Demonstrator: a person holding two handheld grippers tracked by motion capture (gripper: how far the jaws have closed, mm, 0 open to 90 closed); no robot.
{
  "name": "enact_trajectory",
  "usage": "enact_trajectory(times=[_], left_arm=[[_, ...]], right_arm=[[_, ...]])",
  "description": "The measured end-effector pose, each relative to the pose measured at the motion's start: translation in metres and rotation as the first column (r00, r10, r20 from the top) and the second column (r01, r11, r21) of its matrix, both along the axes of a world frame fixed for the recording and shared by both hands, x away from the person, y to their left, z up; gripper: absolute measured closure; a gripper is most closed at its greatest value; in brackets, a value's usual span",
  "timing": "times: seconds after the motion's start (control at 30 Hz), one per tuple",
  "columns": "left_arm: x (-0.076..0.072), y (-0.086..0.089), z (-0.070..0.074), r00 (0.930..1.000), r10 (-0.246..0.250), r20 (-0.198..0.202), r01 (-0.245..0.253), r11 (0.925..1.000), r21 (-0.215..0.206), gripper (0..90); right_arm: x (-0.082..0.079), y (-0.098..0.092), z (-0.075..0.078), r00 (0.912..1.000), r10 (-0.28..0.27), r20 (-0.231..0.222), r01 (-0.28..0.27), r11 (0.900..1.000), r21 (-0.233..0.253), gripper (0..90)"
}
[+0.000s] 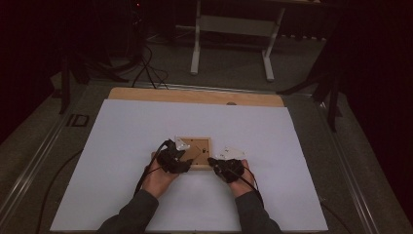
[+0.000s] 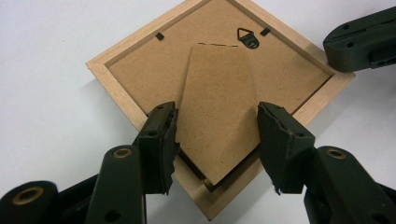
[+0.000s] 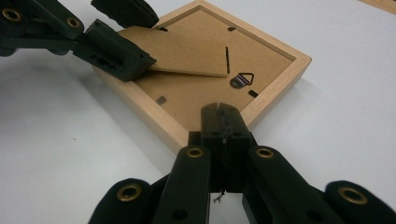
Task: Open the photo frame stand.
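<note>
Both my claws are down at the small square light-wood picture frame point(image 1: 197, 152), which lies face down near the middle of the white table sheet point(image 1: 122, 170). On my left claw point(image 2: 217, 133) the jaws are apart, one on each side of the brown cardboard stand flap point(image 2: 217, 107), and I cannot tell if they touch it. Jaws on my right claw point(image 3: 222, 122) are pressed together, tip at the frame's edge.

If I pull the flap up too hard, it may tear at its fold. If my right claw slips, the frame may slide.

From my right claw view I see the flap lifted off the back. My left claw view looks flat down on it, so that gap is hard to see.
</note>
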State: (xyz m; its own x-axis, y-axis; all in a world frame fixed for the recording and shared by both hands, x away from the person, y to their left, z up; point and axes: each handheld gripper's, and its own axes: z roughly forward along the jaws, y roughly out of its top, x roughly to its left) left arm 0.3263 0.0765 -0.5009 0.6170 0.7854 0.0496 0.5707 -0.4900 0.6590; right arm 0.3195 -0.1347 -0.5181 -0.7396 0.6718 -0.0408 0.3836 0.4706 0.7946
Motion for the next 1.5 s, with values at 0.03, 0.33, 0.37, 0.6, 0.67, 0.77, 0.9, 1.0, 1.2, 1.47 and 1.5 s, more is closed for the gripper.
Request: enact_trajectory(times=[0.03, 0.33, 0.37, 0.6, 0.67, 0.77, 0.9, 1.0, 1.2, 1.47, 1.5], left_arm=[[0.000, 0.000, 0.001, 1.0000, 0.003, 0.002, -0.003, 1.0000, -0.004, 49.5], [0.001, 0.004, 0.009, 0.9999, 0.016, 0.003, -0.016, 0.9963, -0.084, 48.2], [0.002, 0.006, 0.009, 0.9998, 0.019, -0.002, -0.019, 0.9950, -0.098, 47.6], [0.000, 0.009, 0.009, 0.9986, 0.045, -0.030, -0.048, 0.9934, -0.104, 39.2], [0.000, 0.010, 0.007, 0.9983, 0.043, -0.039, -0.047, 0.9937, -0.102, 39.3], [-0.002, 0.011, 0.005, 0.9977, 0.038, -0.057, -0.044, 0.9934, -0.106, 40.9], [-0.004, 0.013, 0.005, 0.9962, 0.035, -0.080, -0.044, 0.9923, -0.116, 50.5], [-0.002, 0.015, 0.007, 0.9943, 0.040, -0.099, -0.054, 0.9888, -0.139, 50.9], [-0.001, 0.018, 0.017, 0.9935, 0.047, -0.104, -0.069, 0.9725, -0.222, 51.2], [0.007, 0.013, 0.017, 0.9870, 0.042, -0.155, -0.078, 0.9691, -0.234, 49.2], [0.008, 0.013, 0.017, 0.9856, 0.042, -0.164, -0.081, 0.9679, -0.238, 49.2]], right_arm=[[0.000, 0.000, 0.000, 1.0000, 0.000, 0.000, 0.000, 1.000, 0.000, 89.7], [0.000, 0.000, 0.000, 1.0000, 0.002, 0.000, -0.002, 1.000, 0.001, 89.7], [0.000, 0.000, 0.000, 1.0000, 0.002, 0.000, -0.002, 1.000, 0.001, 89.7], [0.000, 0.000, 0.000, 1.0000, 0.003, 0.000, -0.003, 1.000, 0.002, 89.7], [0.000, 0.000, 0.000, 1.0000, 0.002, 0.000, -0.002, 1.000, 0.002, 89.7], [0.000, 0.000, 0.000, 1.0000, 0.001, -0.001, -0.001, 1.000, 0.003, 89.7], [0.000, 0.000, 0.000, 1.0000, 0.001, -0.001, -0.001, 1.000, 0.003, 89.7], [0.000, 0.000, 0.000, 1.0000, 0.001, 0.000, -0.001, 1.000, 0.002, 89.7], [0.000, 0.000, 0.000, 1.0000, 0.001, -0.001, -0.001, 1.000, 0.003, 89.7], [0.000, 0.000, 0.000, 1.0000, 0.002, 0.001, -0.002, 1.000, 0.002, 89.7], [0.000, 0.000, 0.000, 1.0000, 0.002, 0.001, -0.002, 1.000, 0.002, 89.7]])
